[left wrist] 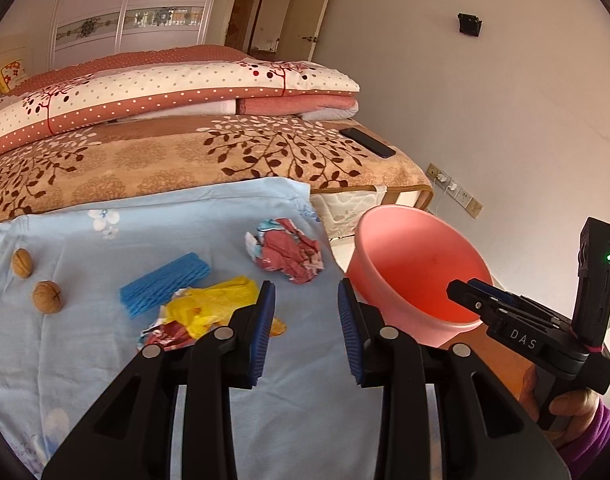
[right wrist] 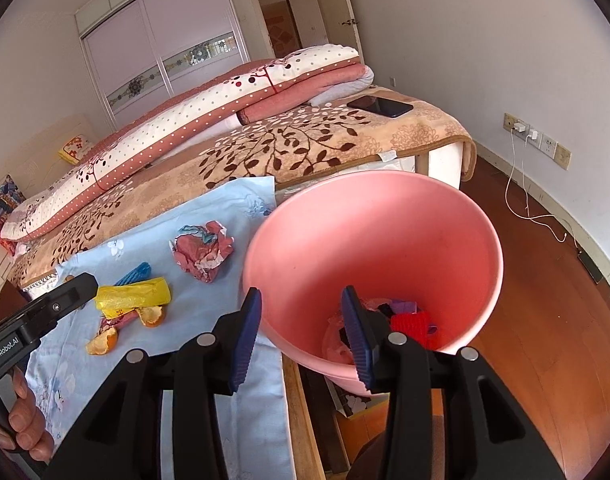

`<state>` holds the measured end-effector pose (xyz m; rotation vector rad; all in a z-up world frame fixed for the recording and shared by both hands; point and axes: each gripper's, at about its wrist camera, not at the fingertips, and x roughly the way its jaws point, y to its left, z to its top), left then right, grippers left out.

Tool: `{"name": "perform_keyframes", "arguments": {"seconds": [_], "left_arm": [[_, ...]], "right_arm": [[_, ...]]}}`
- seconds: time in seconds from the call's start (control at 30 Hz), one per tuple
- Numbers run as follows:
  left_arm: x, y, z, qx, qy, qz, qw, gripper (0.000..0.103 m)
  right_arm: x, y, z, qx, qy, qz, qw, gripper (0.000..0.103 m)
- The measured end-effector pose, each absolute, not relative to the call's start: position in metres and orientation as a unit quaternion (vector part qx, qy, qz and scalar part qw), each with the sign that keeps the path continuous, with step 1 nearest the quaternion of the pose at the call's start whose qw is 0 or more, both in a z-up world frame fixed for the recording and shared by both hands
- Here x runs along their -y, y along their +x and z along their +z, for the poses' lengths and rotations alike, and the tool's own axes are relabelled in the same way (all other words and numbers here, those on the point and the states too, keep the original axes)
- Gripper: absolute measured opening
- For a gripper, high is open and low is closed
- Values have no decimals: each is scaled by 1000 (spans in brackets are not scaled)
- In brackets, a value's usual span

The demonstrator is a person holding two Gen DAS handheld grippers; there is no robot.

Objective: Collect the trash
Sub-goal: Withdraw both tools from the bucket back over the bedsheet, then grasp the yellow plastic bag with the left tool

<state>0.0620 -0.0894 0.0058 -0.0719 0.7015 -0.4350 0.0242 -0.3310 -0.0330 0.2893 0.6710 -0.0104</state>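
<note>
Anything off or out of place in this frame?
Bin sits off the table's edge, tilted toward the cloth, with some scraps already inside. A phone lies on the blanket, not trash. Two walnuts sit whole among the litter. Nothing spilled.

"DAS" marks the right gripper [left wrist: 471,292]; "GenRobot.AI" marks the left gripper [right wrist: 81,286].

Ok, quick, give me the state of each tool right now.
Left tool: open, holding nothing, above the blue cloth.
Right tool: open, holding nothing, at the rim of the pink bin.
</note>
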Motion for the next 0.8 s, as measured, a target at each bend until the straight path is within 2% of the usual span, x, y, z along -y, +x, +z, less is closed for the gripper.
{"name": "perform_keyframes", "arguments": {"seconds": [0.37,0.6,0.7,0.8], "left_arm": [[30,66,-9,-367,-47,-148,917,33],[37,77,-10,-370,-38,-159,915,33],[45,86,-14,-376,-27,-165,911,33],[50,94,-19,-380,-14,-163,910,33]], "right_arm": [[306,44,-37,-344,127,27,930,41],[293,51,-36,-353,122,40,927,42],[289,53,-33,-352,118,43,928,47],[288,56,-31,-351,118,44,928,48]]}}
